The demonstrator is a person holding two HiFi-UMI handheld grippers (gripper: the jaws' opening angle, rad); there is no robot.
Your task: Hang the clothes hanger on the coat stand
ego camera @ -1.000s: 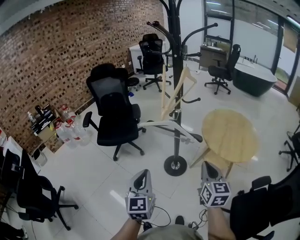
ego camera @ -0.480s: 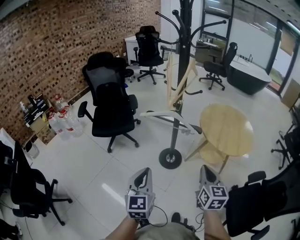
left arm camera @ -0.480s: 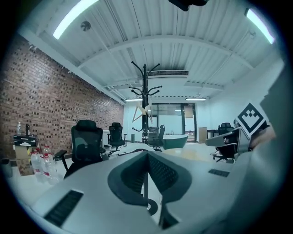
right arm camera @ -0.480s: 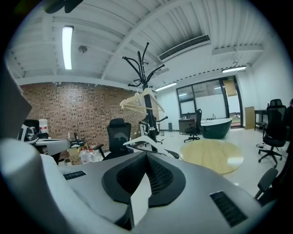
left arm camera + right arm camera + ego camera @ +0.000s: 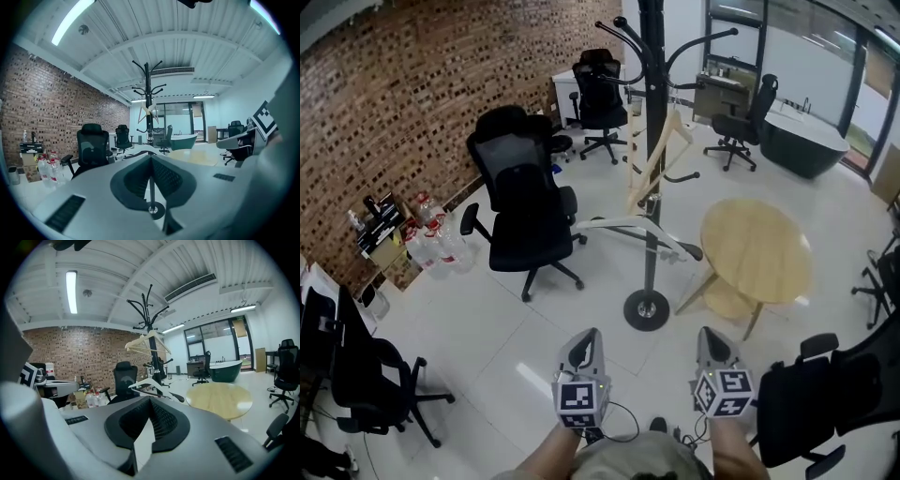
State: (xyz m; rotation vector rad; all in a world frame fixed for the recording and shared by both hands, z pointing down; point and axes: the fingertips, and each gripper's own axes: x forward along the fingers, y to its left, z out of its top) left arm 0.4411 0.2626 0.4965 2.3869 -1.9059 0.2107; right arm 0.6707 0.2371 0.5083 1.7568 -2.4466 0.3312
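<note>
The coat stand (image 5: 652, 267) stands on the white floor, with a round wooden table (image 5: 759, 253) just beside it and a black office chair (image 5: 525, 216) on its other side. A wooden clothes hanger (image 5: 661, 155) hangs tilted from one of the upper branches of the stand. A white clothes hanger (image 5: 614, 223) lies almost flat across a lower arm of the stand.

The left gripper (image 5: 584, 342) and the right gripper (image 5: 710, 339) are held low and side by side, well apart from the stand and pointing towards it. In each gripper view the two jaws are pressed together at the tips, and nothing is between them.

So the hangers are on the stand, as the task wants. I judge this fits two stages: the hanging is finished and both tools are free, or a hanger on the stand is about to be handled. Any further work on a hanger would call for coming much nearer to the stand and parting the jaws, because neither gripper can reach it from here.
</note>
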